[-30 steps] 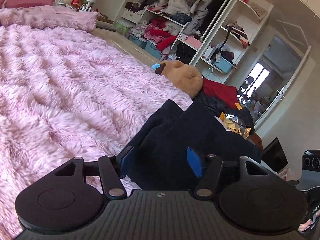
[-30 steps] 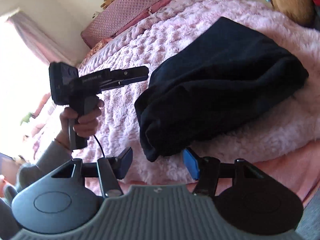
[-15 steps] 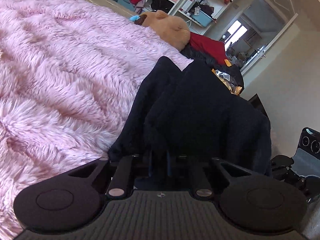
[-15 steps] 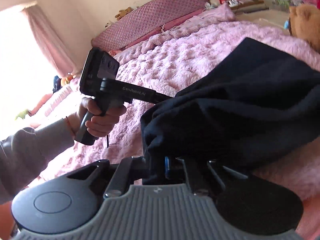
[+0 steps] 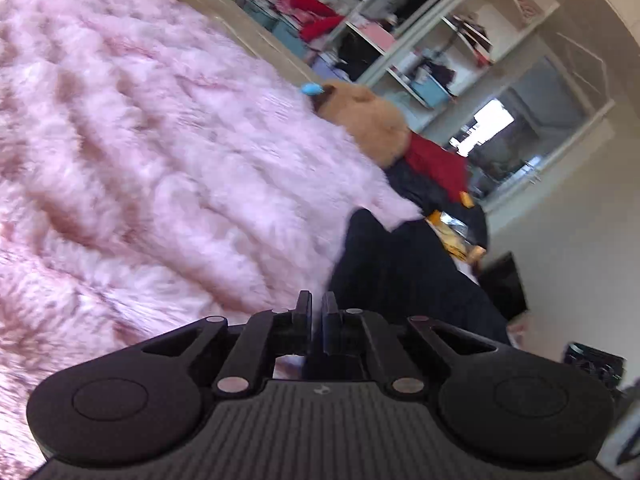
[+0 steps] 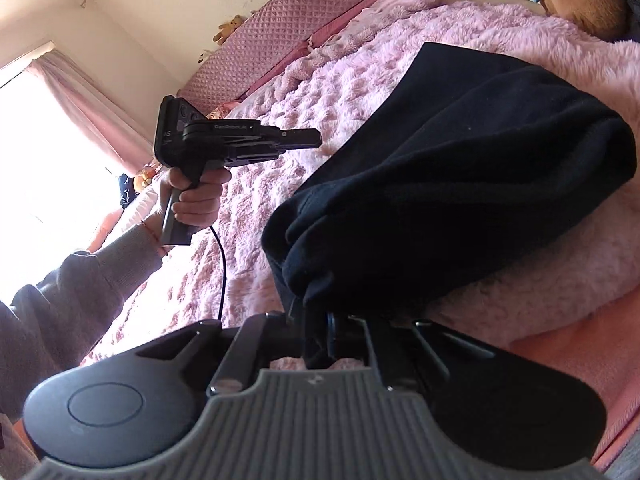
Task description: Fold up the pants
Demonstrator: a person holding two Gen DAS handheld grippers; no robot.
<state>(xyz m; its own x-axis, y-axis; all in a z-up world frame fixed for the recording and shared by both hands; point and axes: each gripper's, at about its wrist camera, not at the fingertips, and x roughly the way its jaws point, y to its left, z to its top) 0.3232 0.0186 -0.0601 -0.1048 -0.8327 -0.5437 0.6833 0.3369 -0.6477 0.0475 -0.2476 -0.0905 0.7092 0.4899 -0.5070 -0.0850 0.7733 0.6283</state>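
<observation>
Here, dark navy pants (image 6: 460, 184) lie bunched on a fluffy pink bed blanket (image 5: 140, 152), one edge lifted and pinched between the closed jaws of the right gripper (image 6: 318, 336). The left gripper (image 5: 314, 316), held in a person's hand (image 6: 196, 200), has its fingers nearly together, apparently empty, beside the fabric.

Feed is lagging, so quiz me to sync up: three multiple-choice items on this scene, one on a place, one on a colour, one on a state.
1. The pants lie on: A the floor; B the pink blanket; C a shelf.
2. The pants are: A red; B white; C dark navy.
3. The right gripper is: A wide open; B shut on the pants; C out of view.

B: they rest on the fluffy bedcover. C: the cloth reads near-black blue. B: its fingers pinch the near edge.
</observation>
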